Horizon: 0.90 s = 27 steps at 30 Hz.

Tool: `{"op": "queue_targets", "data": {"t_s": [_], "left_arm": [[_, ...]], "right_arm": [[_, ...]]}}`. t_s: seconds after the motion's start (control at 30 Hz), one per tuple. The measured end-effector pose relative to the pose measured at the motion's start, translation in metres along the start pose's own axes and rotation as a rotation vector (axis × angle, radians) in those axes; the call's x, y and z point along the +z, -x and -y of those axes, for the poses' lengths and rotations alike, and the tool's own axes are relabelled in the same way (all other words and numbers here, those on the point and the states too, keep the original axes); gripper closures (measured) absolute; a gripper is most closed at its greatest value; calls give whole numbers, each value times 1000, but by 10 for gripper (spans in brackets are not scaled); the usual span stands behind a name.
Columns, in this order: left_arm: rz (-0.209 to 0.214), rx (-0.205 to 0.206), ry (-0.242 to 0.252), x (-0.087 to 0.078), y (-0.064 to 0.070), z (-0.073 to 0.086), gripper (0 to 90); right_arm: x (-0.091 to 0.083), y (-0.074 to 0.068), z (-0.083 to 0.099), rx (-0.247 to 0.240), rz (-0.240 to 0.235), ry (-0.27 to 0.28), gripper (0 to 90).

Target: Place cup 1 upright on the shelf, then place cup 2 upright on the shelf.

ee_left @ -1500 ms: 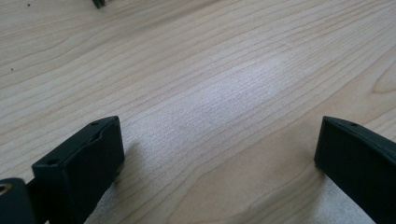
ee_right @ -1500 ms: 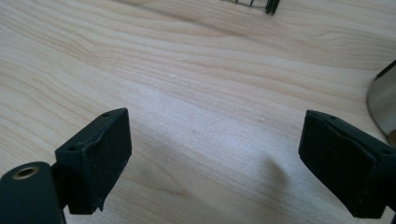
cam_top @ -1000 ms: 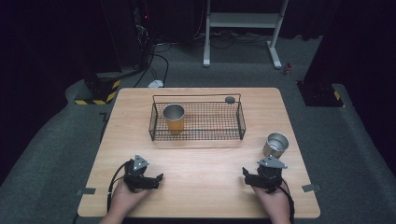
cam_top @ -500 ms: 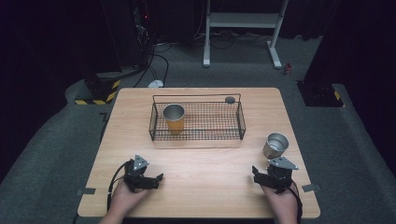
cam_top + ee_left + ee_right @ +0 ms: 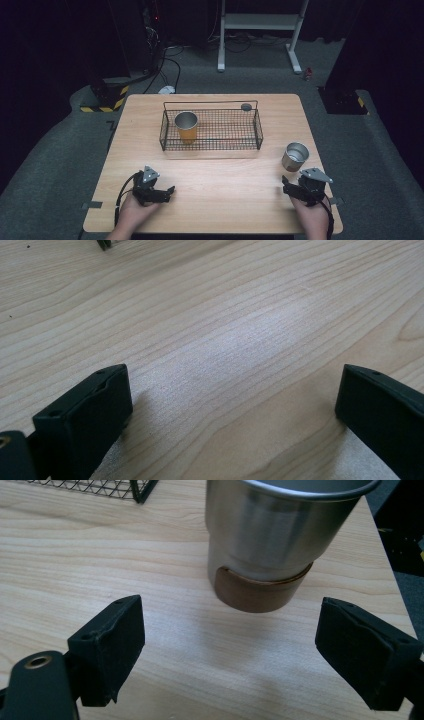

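A steel cup [image 5: 295,156] with a brown base stands upright on the right side of the wooden table [image 5: 225,185]. My right gripper [image 5: 299,182] rests just in front of it, open. In the right gripper view the steel cup [image 5: 270,535] is close ahead, beyond the jaws of the right gripper [image 5: 230,620], with nothing between them. A second metal cup with an orange lower part [image 5: 186,126] stands in the left end of a black wire basket [image 5: 257,127]. My left gripper [image 5: 167,192] lies open at the front left; in its own view the left gripper [image 5: 232,390] has bare wood between the jaws.
A small dark round object [image 5: 246,106] sits at the basket's back right rim. A corner of the wire basket [image 5: 135,490] shows at the top of the right gripper view. The table edge runs close to the right of the steel cup. Grey floor, cables and a stand lie beyond.
My right gripper has slid a little to the right, in front of the steel cup. The left gripper and both cups have stayed put.
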<state>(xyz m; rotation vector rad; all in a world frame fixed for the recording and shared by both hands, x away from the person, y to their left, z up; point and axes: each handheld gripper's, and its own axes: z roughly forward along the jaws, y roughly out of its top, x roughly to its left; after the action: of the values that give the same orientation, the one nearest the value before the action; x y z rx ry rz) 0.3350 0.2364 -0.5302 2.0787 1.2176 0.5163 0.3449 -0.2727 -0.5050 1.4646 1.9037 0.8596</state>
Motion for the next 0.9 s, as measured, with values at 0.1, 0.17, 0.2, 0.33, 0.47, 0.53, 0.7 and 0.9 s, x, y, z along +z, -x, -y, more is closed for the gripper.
{"op": "queue_targets", "data": {"t_s": [0.1,0.17,0.2,0.33,0.47,0.53,0.7,0.9], "left_arm": [[1,0,0,0,0,0,18],[0,-3,2,0,0,0,18],[0,-5,3,0,1,0,17],[0,-6,2,0,1,0,16],[-3,-5,3,0,1,0,16],[-2,-4,3,0,1,0,13],[-3,-5,3,1,1,0,12],[-5,-3,1,0,1,1,10]], "right_arm": [[1,3,-1,1,7,9,127],[2,5,-1,4,8,13,126],[3,6,-2,7,10,16,126],[2,8,-3,6,16,30,126],[3,9,-6,8,10,39,126],[3,10,-7,10,8,43,126],[4,10,-11,23,2,49,123],[10,13,-15,36,7,51,121]]}}
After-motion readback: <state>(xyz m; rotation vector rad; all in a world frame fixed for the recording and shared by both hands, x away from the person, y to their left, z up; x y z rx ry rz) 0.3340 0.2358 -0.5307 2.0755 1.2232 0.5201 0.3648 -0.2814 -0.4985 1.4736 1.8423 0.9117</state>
